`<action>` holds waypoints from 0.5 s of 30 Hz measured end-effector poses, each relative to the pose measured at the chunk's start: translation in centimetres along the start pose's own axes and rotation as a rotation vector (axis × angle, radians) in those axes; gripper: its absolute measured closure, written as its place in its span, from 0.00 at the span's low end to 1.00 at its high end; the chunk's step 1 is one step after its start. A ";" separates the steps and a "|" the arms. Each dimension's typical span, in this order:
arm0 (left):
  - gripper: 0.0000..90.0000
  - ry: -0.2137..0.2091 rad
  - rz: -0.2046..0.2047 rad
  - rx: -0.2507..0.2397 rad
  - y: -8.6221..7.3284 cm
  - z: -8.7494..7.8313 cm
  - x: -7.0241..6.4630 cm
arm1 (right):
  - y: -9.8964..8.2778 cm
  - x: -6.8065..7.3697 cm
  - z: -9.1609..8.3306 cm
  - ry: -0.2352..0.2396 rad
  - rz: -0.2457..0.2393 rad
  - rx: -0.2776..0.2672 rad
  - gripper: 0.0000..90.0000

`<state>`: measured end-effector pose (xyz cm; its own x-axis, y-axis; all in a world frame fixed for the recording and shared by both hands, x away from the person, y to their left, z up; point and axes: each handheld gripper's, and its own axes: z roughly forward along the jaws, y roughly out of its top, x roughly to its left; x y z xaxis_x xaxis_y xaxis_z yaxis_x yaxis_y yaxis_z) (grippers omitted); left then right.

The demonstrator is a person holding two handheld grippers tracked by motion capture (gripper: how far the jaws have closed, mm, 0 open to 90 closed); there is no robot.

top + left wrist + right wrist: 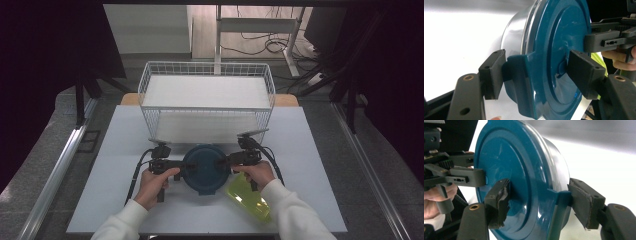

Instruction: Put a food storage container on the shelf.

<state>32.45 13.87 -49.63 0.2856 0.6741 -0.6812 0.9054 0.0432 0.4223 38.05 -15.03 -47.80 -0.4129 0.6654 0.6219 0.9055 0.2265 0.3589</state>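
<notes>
Two grippers' black fingers (491, 72) clamp the round, glossy teal-lidded container (204, 168).

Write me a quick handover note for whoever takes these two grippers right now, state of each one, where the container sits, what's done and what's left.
Left gripper: jaws around the left lid clip of the teal-lidded container, one pad on the clip, the other on the lid top.
Right gripper: same on the right clip.
Container: on the table, just in front of the wire basket; yellow-green container under the right forearm.
Done: both grippers placed on the clips.
Left: lid looks still on; probably squeeze, then lift or unclip.
</notes>
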 end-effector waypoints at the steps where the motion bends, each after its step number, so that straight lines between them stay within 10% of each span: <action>1: 0.37 0.001 -0.001 -0.002 0.0 0.0 -0.1 | -0.1 0.0 0.0 0.002 0.005 -0.010 0.39; 15: 0.37 0.019 0.033 -0.016 0.4 -0.7 -1.1 | -0.2 0.4 -0.8 0.012 -0.014 -0.065 0.40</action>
<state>32.28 13.65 -48.30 0.3091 0.6890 -0.6555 0.8905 0.0323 0.4539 37.60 -15.37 -47.05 -0.4274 0.6540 0.6242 0.8913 0.1893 0.4119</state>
